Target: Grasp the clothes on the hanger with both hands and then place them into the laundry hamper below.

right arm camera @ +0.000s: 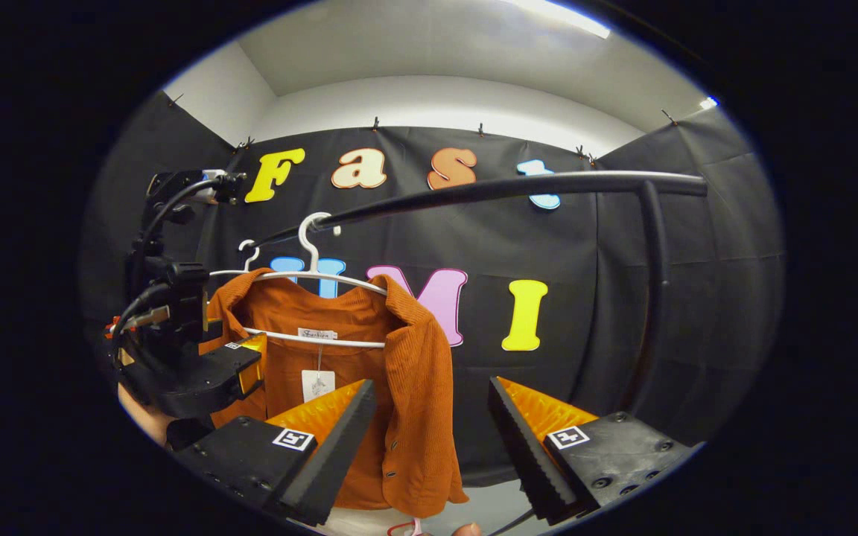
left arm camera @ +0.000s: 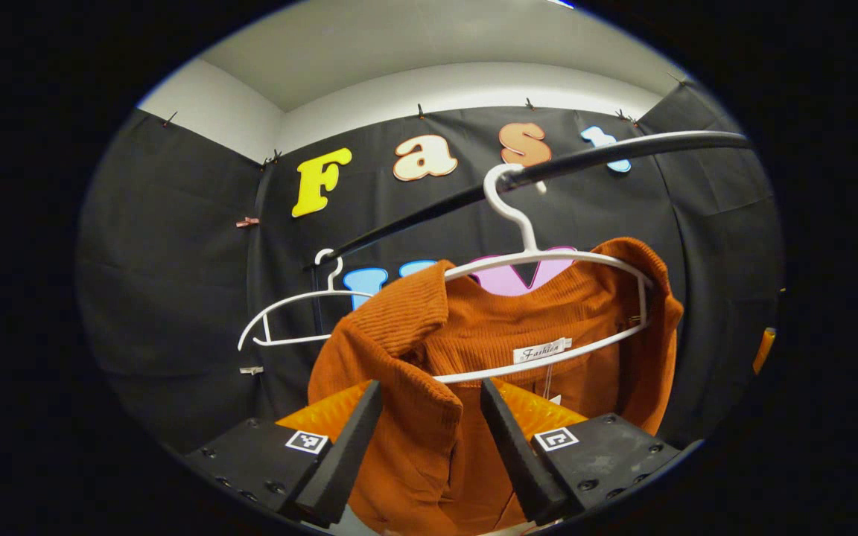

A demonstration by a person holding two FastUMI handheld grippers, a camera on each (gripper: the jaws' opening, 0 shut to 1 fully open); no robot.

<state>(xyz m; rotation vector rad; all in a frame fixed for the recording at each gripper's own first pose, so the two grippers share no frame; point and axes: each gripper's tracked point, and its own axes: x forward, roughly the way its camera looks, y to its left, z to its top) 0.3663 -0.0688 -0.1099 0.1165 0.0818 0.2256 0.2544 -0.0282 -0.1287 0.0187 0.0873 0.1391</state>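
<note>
An orange ribbed garment [left arm camera: 518, 327] hangs on a white hanger [left arm camera: 548, 257] hooked over a black rail [left arm camera: 608, 152]. My left gripper [left arm camera: 429, 447] is open, and the garment's near shoulder and sleeve hang between its fingers [left arm camera: 343, 454]. In the right gripper view the same garment [right arm camera: 347, 350] hangs left of centre. The left gripper [right arm camera: 239, 365], held by a hand, is at the garment's left shoulder. My right gripper [right arm camera: 429, 439] is open, and the garment's other sleeve [right arm camera: 418, 417] hangs just beyond the gap, by the left finger.
An empty white hanger [left arm camera: 287, 320] hangs further along the rail, on the left. The rail [right arm camera: 511, 186] bends down into an upright post [right arm camera: 656, 298] on the right. Pale floor [right arm camera: 481, 499] lies below the garment.
</note>
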